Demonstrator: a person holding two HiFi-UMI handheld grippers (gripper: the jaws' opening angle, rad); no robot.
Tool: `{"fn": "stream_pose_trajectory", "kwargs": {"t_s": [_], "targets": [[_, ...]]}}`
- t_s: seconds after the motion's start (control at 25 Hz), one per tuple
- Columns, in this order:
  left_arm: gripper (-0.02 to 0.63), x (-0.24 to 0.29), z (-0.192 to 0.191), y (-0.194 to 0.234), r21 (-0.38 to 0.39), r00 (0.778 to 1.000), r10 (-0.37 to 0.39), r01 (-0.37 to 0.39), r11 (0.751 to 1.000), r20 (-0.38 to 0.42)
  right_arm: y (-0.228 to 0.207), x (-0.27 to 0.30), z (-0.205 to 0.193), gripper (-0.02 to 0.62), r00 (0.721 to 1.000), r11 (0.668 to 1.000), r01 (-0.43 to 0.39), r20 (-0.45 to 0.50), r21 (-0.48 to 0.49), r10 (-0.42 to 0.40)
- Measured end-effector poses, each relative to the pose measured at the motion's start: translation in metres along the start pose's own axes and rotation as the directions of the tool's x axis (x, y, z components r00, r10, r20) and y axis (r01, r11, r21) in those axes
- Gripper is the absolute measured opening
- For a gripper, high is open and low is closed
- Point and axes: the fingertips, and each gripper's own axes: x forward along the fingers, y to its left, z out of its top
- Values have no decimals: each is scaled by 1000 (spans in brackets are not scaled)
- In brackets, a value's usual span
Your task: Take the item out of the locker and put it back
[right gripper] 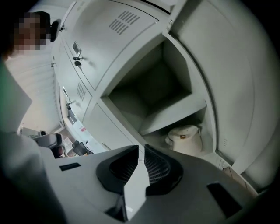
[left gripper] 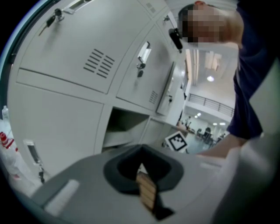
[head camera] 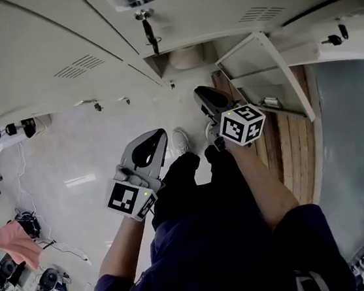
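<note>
Both the left gripper [left gripper: 140, 152] and right gripper [right gripper: 141, 149] are closed on nothing, since the white pot [right gripper: 183, 136] sits untaken under the shelf [right gripper: 173, 116] of the open locker [right gripper: 168, 76]. The right one faces it, likely readying a reach.

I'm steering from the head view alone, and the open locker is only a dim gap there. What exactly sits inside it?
Observer: The right gripper view looks straight in. A cream-white rounded pot with a lid stands on the floor of the grey metal locker, under its inner shelf.
Operator: From above I only see the right gripper's marker cube. How do its jaws stand?
Observer: The right gripper has its jaws together with nothing between them, and it is not touching the pot.
</note>
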Motion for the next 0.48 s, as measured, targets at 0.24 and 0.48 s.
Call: {"fn": "stream_pose_trajectory", "kwargs": {"t_s": [0.24,0.48], "targets": [[5,27,-39,14,26,1000,1,0,1000,-18,-59,39,-19,53,997,987,49,55,150,-58],[5,63,-74,34,80,1000,-4,5,997,-12,-104,74,-46,87,992,956,27,107,293,-61]]}}
